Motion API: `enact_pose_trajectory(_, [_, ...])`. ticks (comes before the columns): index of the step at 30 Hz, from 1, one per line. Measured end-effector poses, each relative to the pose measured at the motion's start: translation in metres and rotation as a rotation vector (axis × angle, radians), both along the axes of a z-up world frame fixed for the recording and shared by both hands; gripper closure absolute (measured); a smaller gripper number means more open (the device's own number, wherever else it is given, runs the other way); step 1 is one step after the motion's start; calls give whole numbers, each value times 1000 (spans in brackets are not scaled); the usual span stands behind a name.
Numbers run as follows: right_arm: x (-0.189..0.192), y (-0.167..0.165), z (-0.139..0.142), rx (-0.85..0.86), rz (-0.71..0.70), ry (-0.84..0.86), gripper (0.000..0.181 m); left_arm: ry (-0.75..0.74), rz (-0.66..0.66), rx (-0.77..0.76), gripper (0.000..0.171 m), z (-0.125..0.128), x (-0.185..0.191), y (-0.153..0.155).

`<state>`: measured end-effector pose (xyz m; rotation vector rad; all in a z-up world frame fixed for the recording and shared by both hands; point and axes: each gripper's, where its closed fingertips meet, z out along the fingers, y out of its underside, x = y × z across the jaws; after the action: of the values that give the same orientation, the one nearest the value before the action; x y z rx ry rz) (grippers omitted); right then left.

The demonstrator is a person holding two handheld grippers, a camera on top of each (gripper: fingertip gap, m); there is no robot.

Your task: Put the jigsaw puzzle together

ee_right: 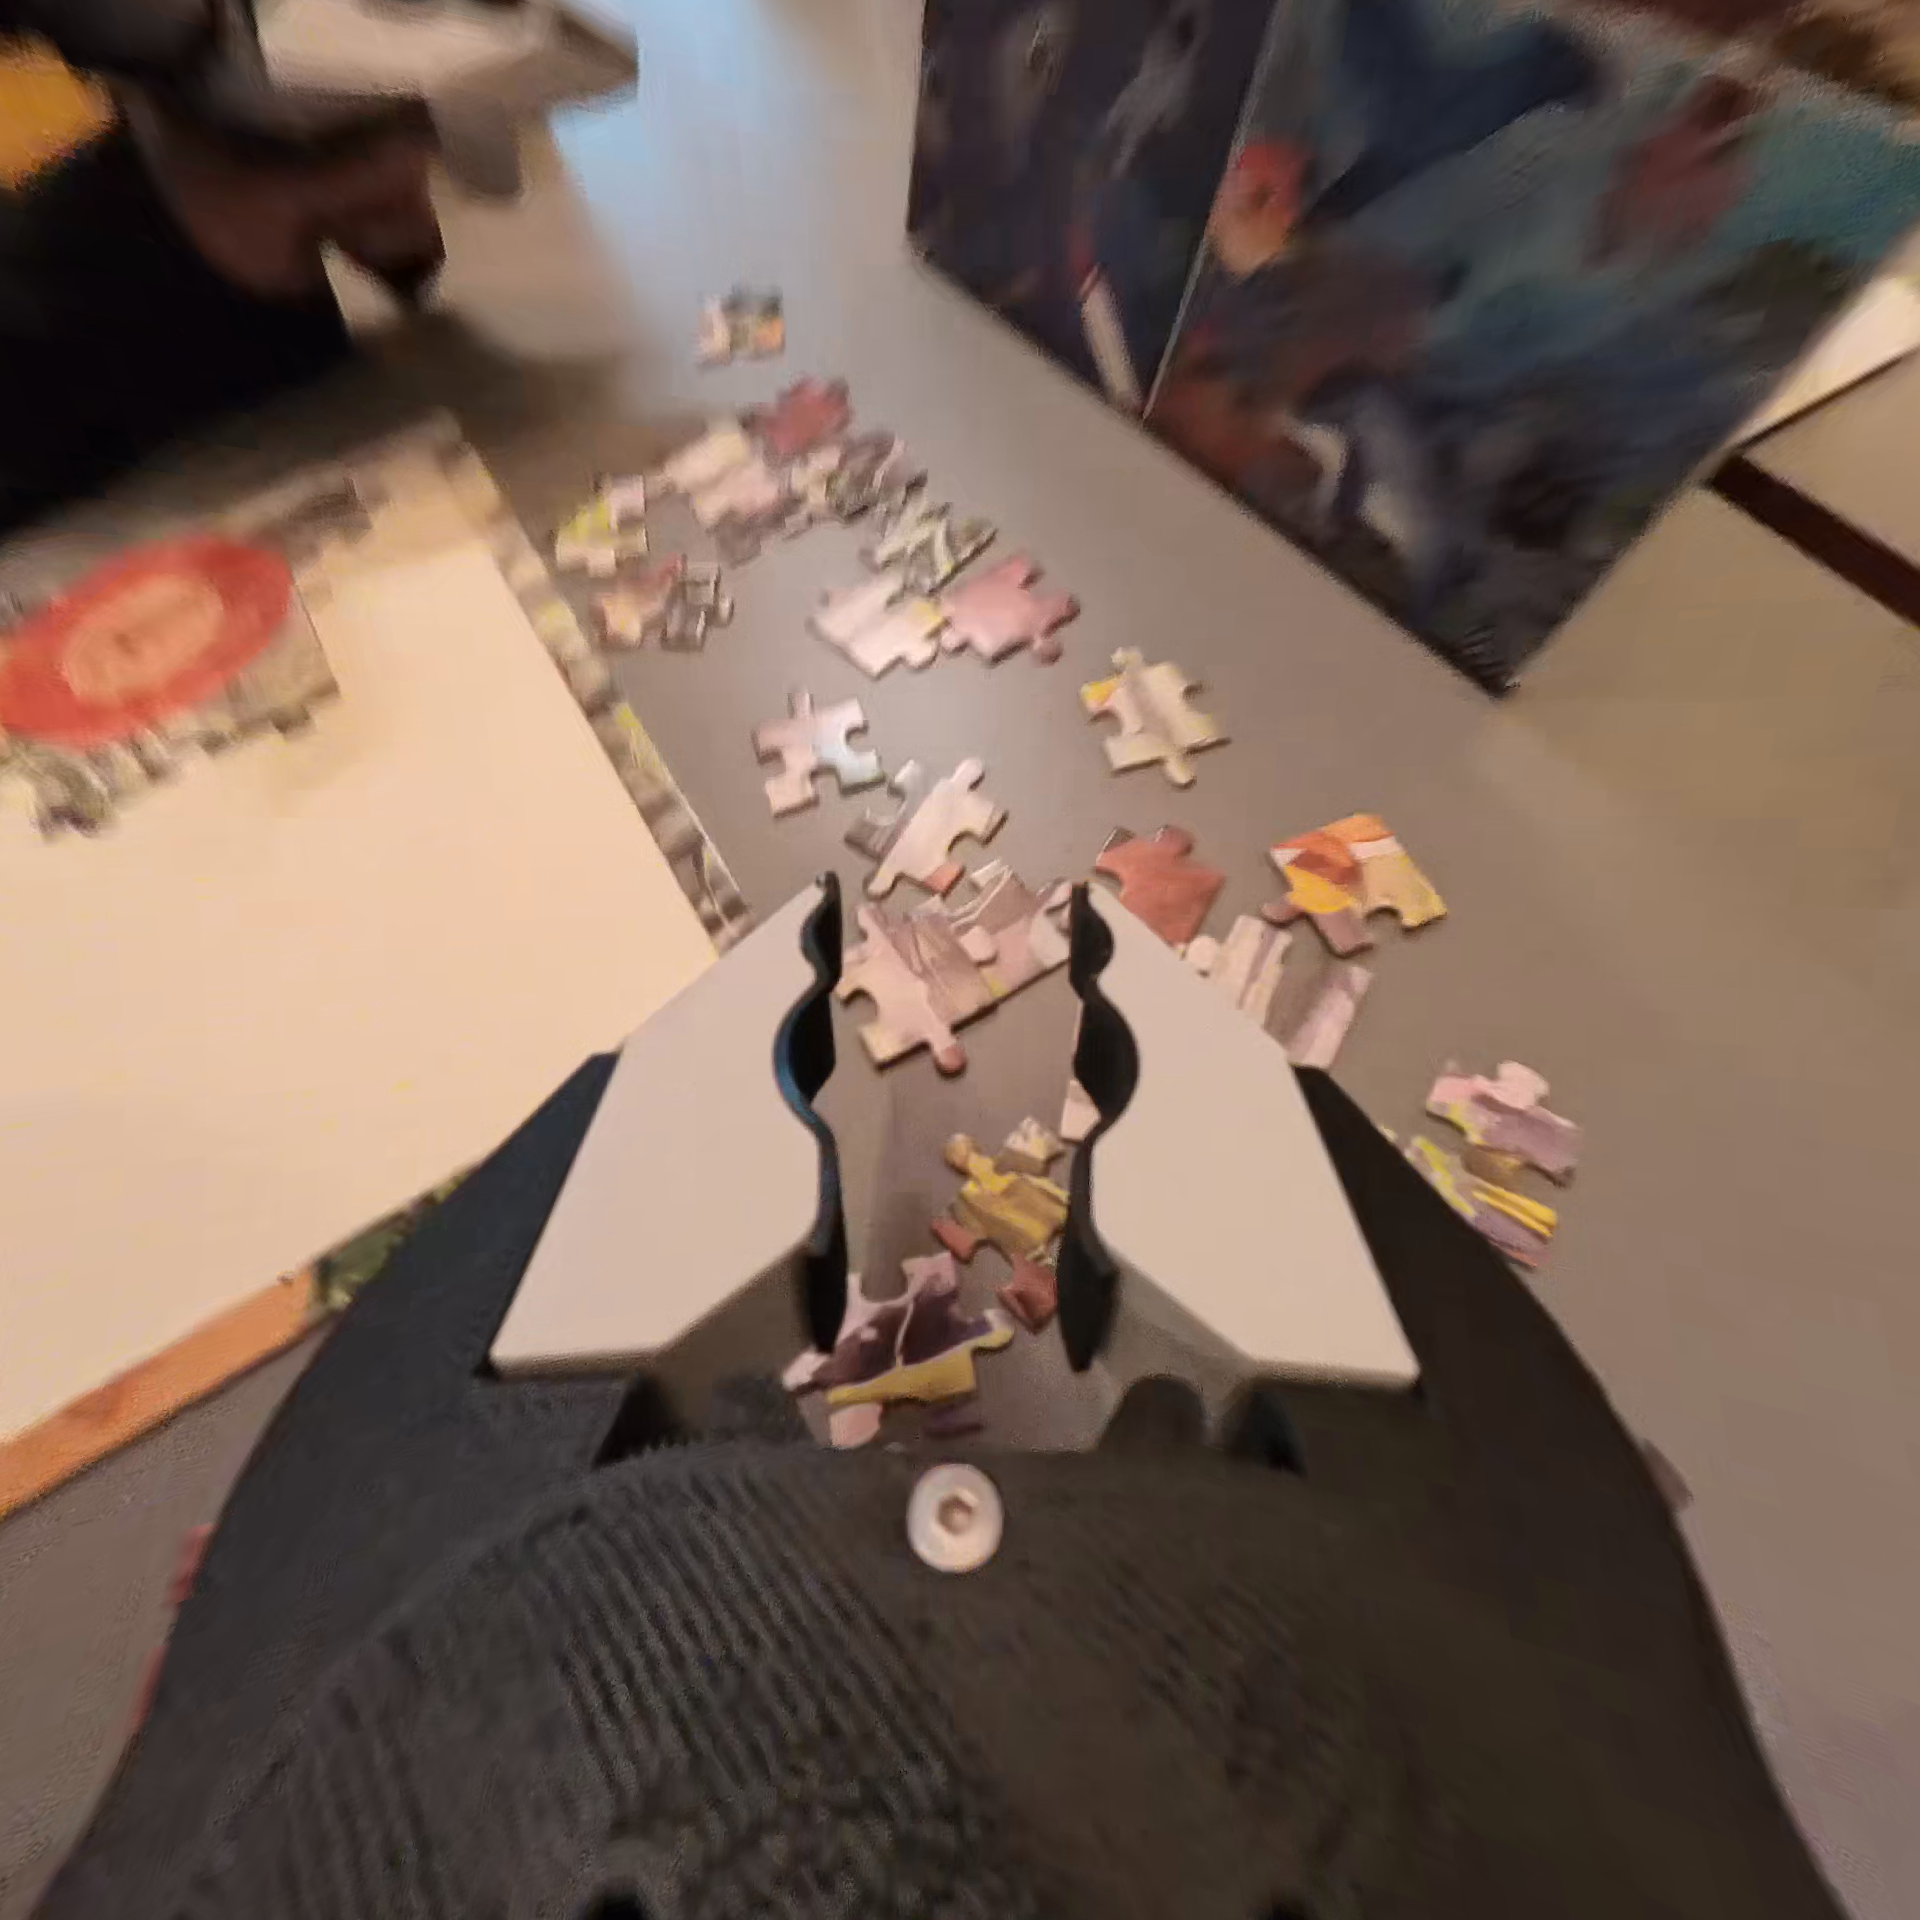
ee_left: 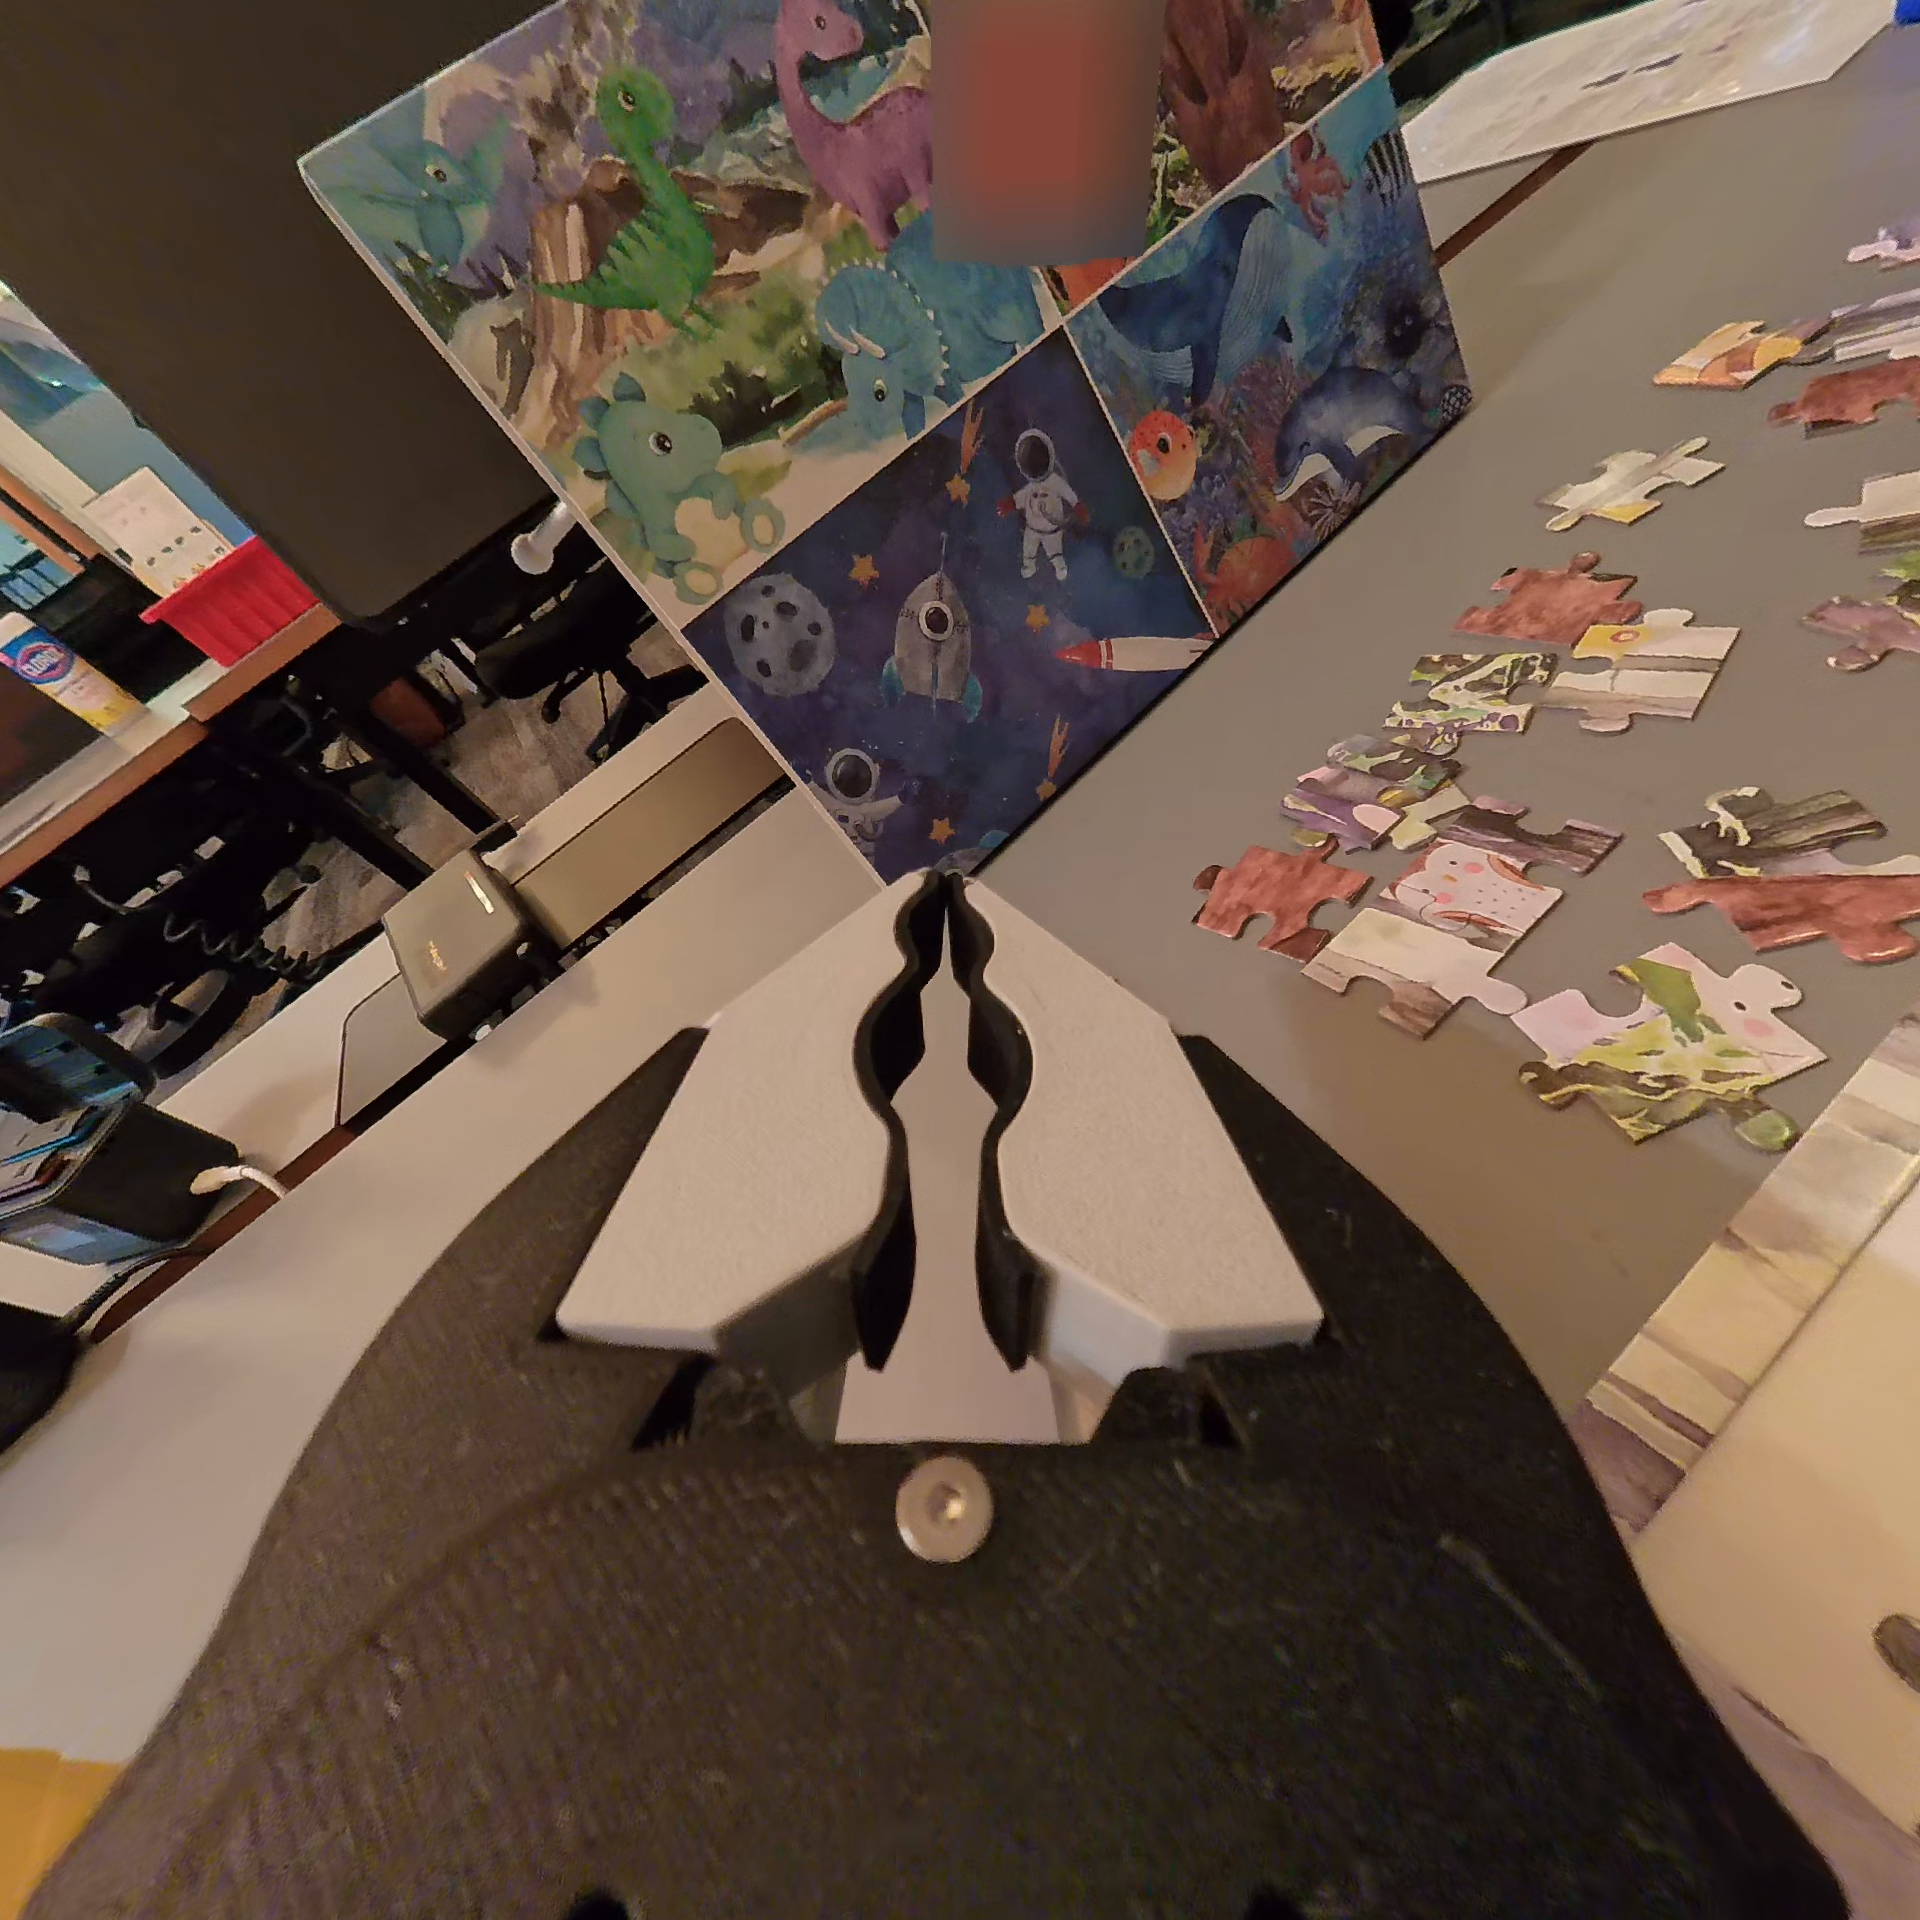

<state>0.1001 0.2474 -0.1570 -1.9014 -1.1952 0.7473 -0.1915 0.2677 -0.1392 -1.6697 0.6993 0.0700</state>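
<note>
Between my right gripper (ee_right: 951,914) fingers, which I am holding apart and empty, loose puzzle pieces (ee_right: 940,982) are lying scattered mid-table (ee_right: 1558,935). My left gripper (ee_left: 948,883) fingers are together on nothing. Only the border and a red patch on the white puzzle board (ee_right: 312,883) are looking assembled, so I judge most work is remaining.

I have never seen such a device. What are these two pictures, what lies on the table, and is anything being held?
A person holds two hand tools, each with two fingers and a camera looking along them. The left wrist view shows the left gripper shut and empty, pointing toward the upright picture box. The right wrist view, blurred, shows the right gripper open above loose puzzle pieces on the grey table. Beside them lies the partly built puzzle board. Nothing is held.
</note>
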Motion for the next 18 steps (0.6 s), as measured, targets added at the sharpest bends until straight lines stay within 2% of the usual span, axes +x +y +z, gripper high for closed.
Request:
enact_pose_trajectory(3, [-9, -6, -32, 40, 64, -152, 136, -1, -1, 2, 171, 1, 0, 0])
enact_pose_trajectory(7, [-12, -9, -51, -22, 82, -191, 137, 6, -5, 7, 171, 2, 2, -1])
enact_pose_trajectory(9, [-13, -10, -52, -22, 90, -177, 139, 8, -8, 10, 171, 2, 2, -1])
enact_pose_trajectory(16, [-13, -13, -52, -16, 113, -185, 168, 12, -10, 13, 171, 3, 3, -1])
enact_pose_trajectory(18, [-13, -13, -52, -10, 112, -188, 170, 11, -9, 12, 171, 2, 3, -1])
